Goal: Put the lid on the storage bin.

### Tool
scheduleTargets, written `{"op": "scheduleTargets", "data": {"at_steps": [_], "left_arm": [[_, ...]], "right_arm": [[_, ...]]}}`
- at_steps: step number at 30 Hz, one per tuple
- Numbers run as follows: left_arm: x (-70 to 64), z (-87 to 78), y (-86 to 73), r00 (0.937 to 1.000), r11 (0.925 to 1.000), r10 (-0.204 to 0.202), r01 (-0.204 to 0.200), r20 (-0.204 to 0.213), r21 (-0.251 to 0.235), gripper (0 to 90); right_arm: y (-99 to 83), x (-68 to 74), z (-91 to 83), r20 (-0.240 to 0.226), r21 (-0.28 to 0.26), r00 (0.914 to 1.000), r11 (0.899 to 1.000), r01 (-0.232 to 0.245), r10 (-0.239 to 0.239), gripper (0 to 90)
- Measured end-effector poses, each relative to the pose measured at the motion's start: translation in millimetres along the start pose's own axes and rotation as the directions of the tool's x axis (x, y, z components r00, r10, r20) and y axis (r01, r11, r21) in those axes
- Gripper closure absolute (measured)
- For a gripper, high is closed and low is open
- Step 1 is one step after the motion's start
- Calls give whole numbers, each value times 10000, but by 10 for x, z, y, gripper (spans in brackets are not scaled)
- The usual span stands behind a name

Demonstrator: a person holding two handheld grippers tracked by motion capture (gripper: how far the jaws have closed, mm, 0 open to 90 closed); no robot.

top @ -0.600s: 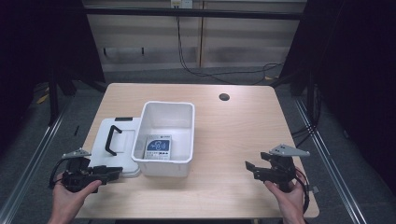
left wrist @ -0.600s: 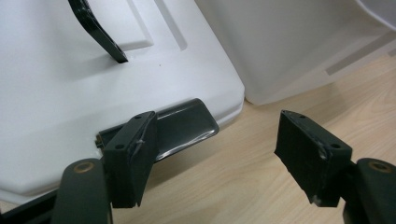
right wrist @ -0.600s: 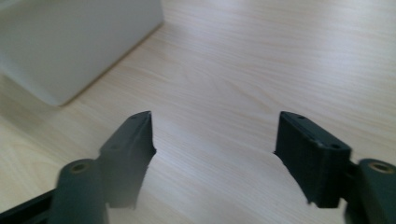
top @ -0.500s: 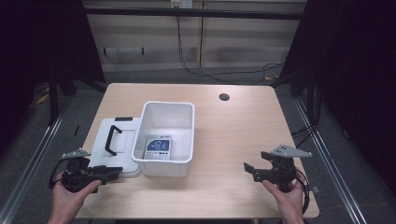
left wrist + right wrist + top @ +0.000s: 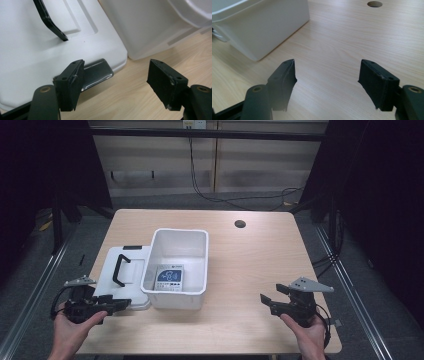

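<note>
Lid flat beside bin; left gripper agape at its corner.

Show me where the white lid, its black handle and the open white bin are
white lid [image 5: 131,269]: high view, on its flat top right of the handle.
black handle [image 5: 118,269]: high view, mid-bar.
white bin [image 5: 181,230]: high view, far rim.

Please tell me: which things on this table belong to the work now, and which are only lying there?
Belong to the work:
- white lid with black handle, beside the box
- white box
- left gripper, jaws open at the lid's grey latch

Only lying there:
- blue-and-white packet inside the box
- right gripper, jaws open over bare table
</note>
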State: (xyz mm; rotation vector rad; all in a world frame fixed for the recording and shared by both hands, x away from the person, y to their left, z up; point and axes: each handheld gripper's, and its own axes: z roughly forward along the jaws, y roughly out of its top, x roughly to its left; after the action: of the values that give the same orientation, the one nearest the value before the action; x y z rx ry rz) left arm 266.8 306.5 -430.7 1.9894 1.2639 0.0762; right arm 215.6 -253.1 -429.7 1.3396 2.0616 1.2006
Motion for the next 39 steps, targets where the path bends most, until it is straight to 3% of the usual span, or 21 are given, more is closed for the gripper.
{"op": "scheduleTargets", "data": {"at_steps": [5, 9, 10, 13, 15, 16, 18, 19, 20, 24, 27, 28, 29, 30, 39], "left_arm": [[-18, -30, 139, 9998, 9996, 184, -182, -114, 216, 305], [-5, -33, 246, 9991, 9988, 172, -153, -396, 476, 331], [21, -31, 299, 9984, 9976, -196, 231, -535, 657, 352], [47, -25, 344, 9964, 9959, -352, 413, -766, 799, 364], [74, -22, 383, 9959, 9943, -419, 494, -799, 946, 353], [102, -37, 416, 9952, 9931, -650, 717, -739, 929, 341], [123, -55, 443, 9945, 9925, -798, 856, -676, 872, 352], [133, -71, 459, 9944, 9925, -840, 892, -644, 836, 386], [132, -100, 504, 9939, 9927, -862, 915, -687, 783, 476], [115, -127, 582, 9933, 9916, -948, 1001, -660, 824, 462], [119, -117, 621, 9922, 9903, -884, 970, -873, 992, 429], [133, -91, 658, 9920, 9879, -675, 815, -1070, 1319, 430], [133, -91, 658, 9920, 9879, -675, 815, -1070, 1319, 435], [144, -55, 690, 9904, 9834, -666, 856, -1209, 1601, 439], [134, -19, 852, 9825, 9756, -471, 840, -1803, 2029, 500]], "right_arm": [[-19, 12, 30, -271, 251, 9994, 9995, -187, 194, 385], [-82, 54, 57, -162, 141, 9997, 9997, -180, 182, 430], [-93, 59, 57, -82, 125, 9998, 9998, -159, 160, 409], [-101, 49, 46, -17, 17, 9998, 9998, -211, 211, 332], [-112, 34, 41, -326, 27, 9990, 9996, -293, 294, 278], [-115, 26, 37, -470, 37, 9979, 9990, -439, 440, 252], [-117, 19, 36, -475, 1, 9976, 9987, -514, 513, 232], [-118, 18, 32, -367, -1, 9979, 9986, -531, 531, 216], [-121, 15, 27, -322, -62, 9981, 9986, -528, 525, 214], [-120, 27, 32, -321, -24, 9982, 9987, -504, 503, 218], [-120, 35, 33, -310, -27, 9984, 9989, -468, 467, 222], [-121, 37, 32, -378, -3, 9982, 9990, -458, 457, 228], [-121, 37, 32, -378, -3, 9982, 9990, -458, 457, 228], [-121, 41, 31, -332, -21, 9986, 9991, -421, 420, 228], [-119, 50, 50, -520, 143, 9978, 9991, -403, 410, 218]]}}
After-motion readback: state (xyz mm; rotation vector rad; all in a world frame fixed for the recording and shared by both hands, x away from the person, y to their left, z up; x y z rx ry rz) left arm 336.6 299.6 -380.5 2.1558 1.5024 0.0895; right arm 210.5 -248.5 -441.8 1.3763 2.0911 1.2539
